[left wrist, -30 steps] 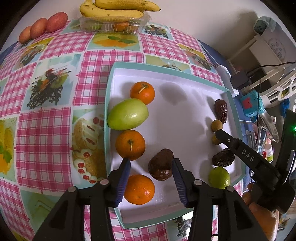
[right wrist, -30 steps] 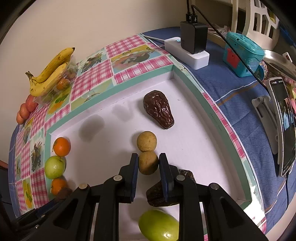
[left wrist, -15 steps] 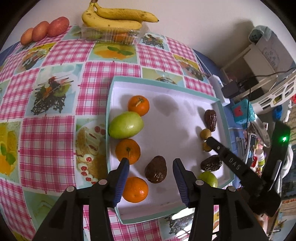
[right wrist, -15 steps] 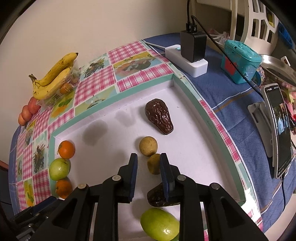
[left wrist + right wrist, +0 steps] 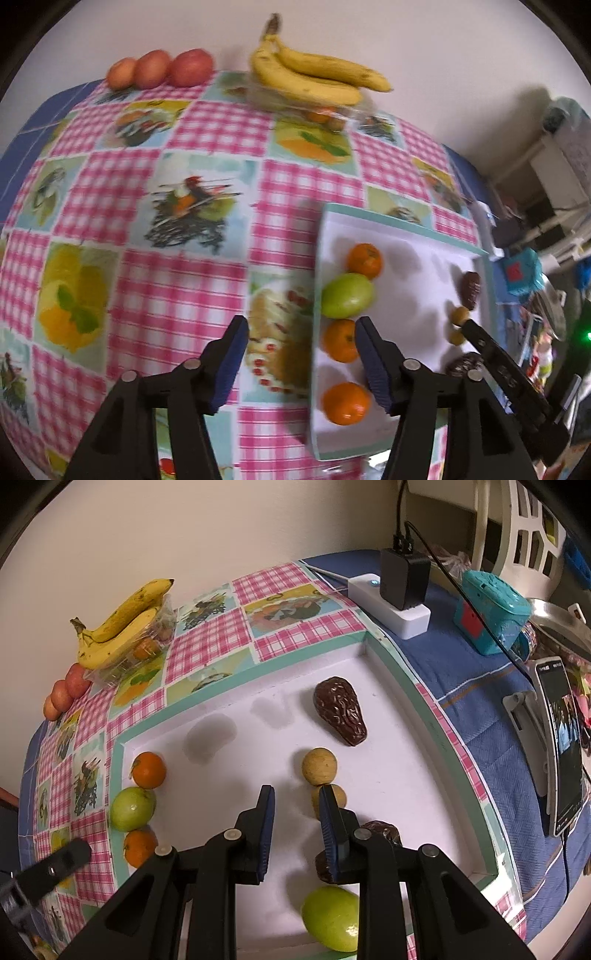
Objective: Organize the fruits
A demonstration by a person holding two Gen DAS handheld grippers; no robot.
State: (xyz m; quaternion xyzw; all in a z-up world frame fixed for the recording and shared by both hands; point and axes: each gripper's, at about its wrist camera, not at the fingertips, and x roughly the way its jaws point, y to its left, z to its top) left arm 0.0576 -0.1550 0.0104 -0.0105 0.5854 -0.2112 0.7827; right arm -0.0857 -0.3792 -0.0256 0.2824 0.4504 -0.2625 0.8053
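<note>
A white tray with a teal rim (image 5: 391,657) holds the fruit. Along its left side lie three oranges (image 5: 364,260) and a green fruit (image 5: 347,301). On its right side are two tan balls (image 5: 319,766), two dark wrinkled fruits (image 5: 340,710) and another green fruit (image 5: 330,917). My left gripper (image 5: 301,325) hangs above the tray's left rim and the tablecloth, its jaws opening with nothing between them. My right gripper (image 5: 295,792) hovers over the tray floor, shut and empty. The nearer tan ball (image 5: 332,797) lies just right of its right finger.
Bananas (image 5: 317,77) lie on a clear box at the wall, beside three reddish fruits (image 5: 159,68). A white power strip with a charger (image 5: 391,602), a teal box (image 5: 491,613) and a phone on a stand (image 5: 561,746) crowd the blue cloth right of the tray.
My left gripper has risen and swung left, off the dark fruit that lay between its fingers, and its jaws stand wider. The right gripper has drifted slightly left of the tan ball.
</note>
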